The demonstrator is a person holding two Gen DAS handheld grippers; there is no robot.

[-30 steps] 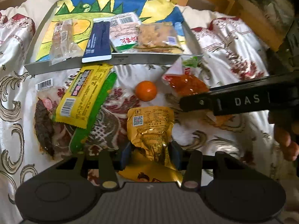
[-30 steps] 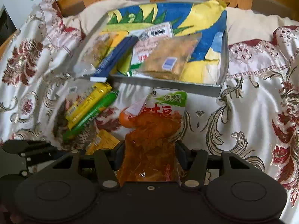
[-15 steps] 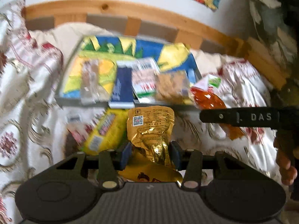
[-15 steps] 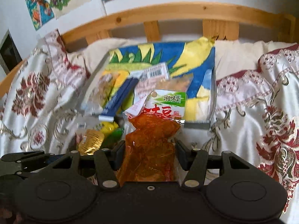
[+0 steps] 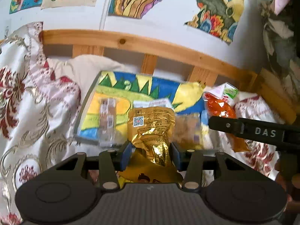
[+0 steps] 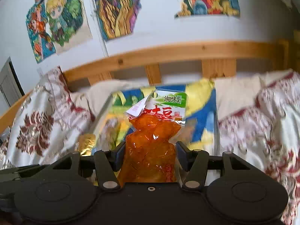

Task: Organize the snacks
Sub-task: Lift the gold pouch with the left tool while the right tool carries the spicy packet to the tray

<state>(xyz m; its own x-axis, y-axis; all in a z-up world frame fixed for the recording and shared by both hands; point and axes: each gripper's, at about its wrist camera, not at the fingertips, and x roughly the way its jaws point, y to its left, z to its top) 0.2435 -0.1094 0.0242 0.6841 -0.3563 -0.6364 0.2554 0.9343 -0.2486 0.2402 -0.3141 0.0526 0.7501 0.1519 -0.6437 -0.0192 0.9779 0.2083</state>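
My left gripper (image 5: 151, 154) is shut on a gold foil snack packet (image 5: 151, 129) that stands up between its blue pads, lifted in front of the grey tray (image 5: 85, 101). My right gripper (image 6: 150, 156) is shut on an orange packet with a green and white label (image 6: 152, 142), also raised in the air before the tray (image 6: 107, 105). In the left wrist view the orange packet (image 5: 219, 106) and a black finger of the right gripper (image 5: 249, 129) show at the right. The tray has a colourful drawing on its floor and holds several snacks, blurred.
A floral white and red cloth (image 5: 28, 112) covers the surface around the tray. A wooden slatted rail (image 5: 150, 45) runs behind it, with a white wall and paper drawings (image 6: 56, 20) above. A hand (image 5: 292, 185) shows at the right edge.
Both grippers have risen with their packets and tilted upward, so the wall and drawings now fill the top. The snacks on the cloth have dropped out of view.
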